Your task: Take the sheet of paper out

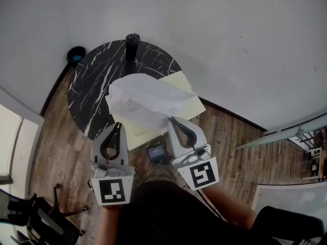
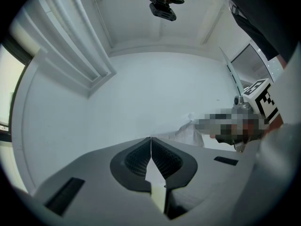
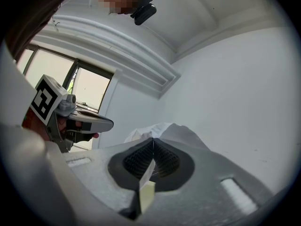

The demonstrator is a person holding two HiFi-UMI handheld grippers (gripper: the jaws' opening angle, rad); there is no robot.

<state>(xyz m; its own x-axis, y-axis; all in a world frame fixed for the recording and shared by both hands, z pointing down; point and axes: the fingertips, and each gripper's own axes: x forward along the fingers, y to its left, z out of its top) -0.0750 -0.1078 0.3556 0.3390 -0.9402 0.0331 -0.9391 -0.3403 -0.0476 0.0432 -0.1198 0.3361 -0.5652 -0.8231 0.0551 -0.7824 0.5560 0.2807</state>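
Above the table (image 1: pixel 92 86), your left gripper (image 1: pixel 118 126) is clamped on the yellow folder's (image 1: pixel 193 105) edge. Your right gripper (image 1: pixel 171 120) is clamped on the crumpled paper (image 1: pixel 143 101), which lies across that folder.

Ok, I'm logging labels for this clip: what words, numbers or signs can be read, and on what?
No readable text anywhere.
Cubes on the left hand-held gripper and right hand-held gripper: square black-and-white patterns, no letters.
The white sheet and yellow folder: blank.
The small dark device: too small to read.

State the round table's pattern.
The round table is black with white marble-like veins; head view shows it best.
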